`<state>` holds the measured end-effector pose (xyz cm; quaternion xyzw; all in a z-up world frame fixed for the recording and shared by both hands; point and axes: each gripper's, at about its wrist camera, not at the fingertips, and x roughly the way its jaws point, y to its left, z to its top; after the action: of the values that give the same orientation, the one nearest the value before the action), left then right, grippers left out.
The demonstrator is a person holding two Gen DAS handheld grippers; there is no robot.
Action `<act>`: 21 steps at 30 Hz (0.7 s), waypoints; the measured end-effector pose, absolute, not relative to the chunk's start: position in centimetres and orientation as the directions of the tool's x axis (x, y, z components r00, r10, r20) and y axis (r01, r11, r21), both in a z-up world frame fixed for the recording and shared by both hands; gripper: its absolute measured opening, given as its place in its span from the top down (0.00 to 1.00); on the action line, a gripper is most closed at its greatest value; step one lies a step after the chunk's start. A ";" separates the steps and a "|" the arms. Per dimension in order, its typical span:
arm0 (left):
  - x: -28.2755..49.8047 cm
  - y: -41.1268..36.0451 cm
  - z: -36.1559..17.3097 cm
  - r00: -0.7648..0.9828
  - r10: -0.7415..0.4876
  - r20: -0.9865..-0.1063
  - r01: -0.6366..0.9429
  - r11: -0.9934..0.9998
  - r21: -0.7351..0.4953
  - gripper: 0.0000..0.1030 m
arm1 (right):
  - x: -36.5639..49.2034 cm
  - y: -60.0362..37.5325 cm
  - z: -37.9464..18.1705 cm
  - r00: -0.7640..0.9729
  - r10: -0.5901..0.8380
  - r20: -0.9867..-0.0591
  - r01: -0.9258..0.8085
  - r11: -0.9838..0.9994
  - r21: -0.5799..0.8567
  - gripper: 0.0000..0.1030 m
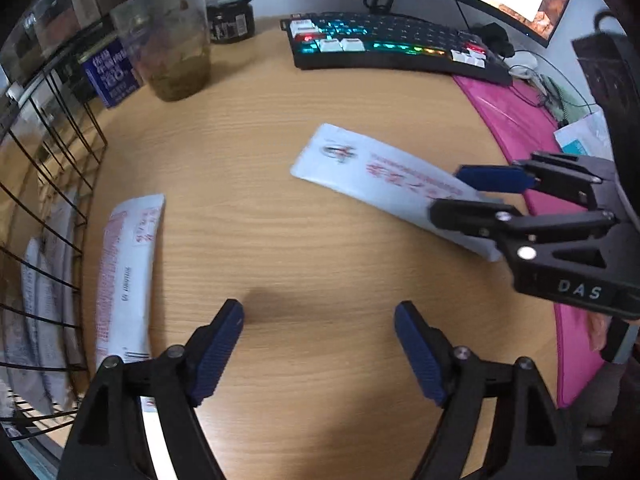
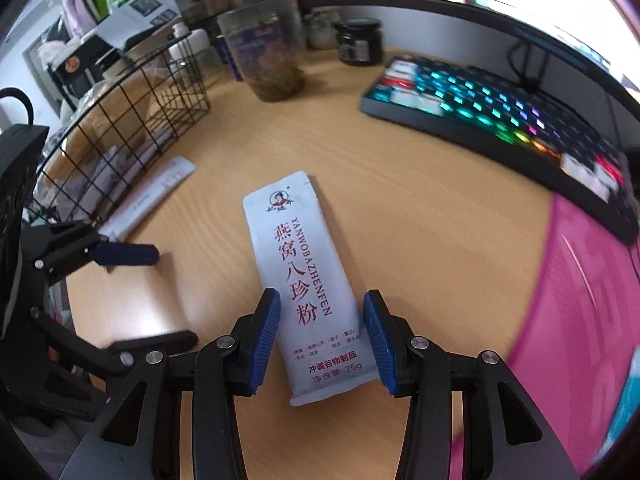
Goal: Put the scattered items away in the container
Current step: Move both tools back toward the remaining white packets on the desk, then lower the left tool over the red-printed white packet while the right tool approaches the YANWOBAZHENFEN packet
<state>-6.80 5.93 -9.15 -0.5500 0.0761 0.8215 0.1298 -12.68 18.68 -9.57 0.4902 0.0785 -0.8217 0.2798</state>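
The worktop fills both views, with my wire basket at the upper left of the right wrist frame. Several pale sachets already lie in it, though through the wires I can't tell how many.

My right tool straddles the lower half of the blue sachet at the centre of that frame. Its fingers stand either side of the pack, and I can't tell whether they press on it. The pack is slick and flat on the wood, so if I close too high I judge the pads will skate over it rather than lift it.

My left tool is spread wide and empty at the bottom of its own frame. The white sachet lies at the lower left, just beside the basket's wall. Reaching for it at an angle could catch a finger on the wires.
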 end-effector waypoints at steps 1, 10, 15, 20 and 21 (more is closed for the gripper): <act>-6.8 5.9 -8.8 -0.375 0.117 -0.919 -0.289 -0.957 -0.004 0.22 | -12.6 19.1 -9.5 -0.367 -0.370 -0.853 0.530 -0.837 0.135 0.56; -4.2 1.0 -2.2 -0.518 0.070 -0.852 -0.192 -0.981 0.037 0.22 | -12.0 16.1 -5.1 -0.422 -0.501 -0.756 0.638 -0.756 0.145 0.56; -1.3 -3.1 -1.5 -0.492 0.080 -0.867 -0.138 -0.990 -0.013 0.22 | -12.6 9.8 -5.0 -0.351 -0.542 -0.764 0.758 -0.643 0.108 0.56; 1.1 -6.1 -2.9 -0.461 0.069 -0.885 -0.056 -0.997 -0.049 0.22 | -12.5 3.7 -6.5 -0.245 -0.562 -0.790 0.846 -0.522 0.109 0.56; 1.3 -6.5 -3.2 -0.455 0.064 -0.888 -0.041 -0.998 -0.051 0.22 | -12.3 2.4 -6.9 -0.224 -0.559 -0.798 0.861 -0.497 0.106 0.56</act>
<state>1.30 -6.48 -3.18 -0.5213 -0.0112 0.8527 0.0306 -12.29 2.38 -6.90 0.4124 0.1833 -0.7605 0.4668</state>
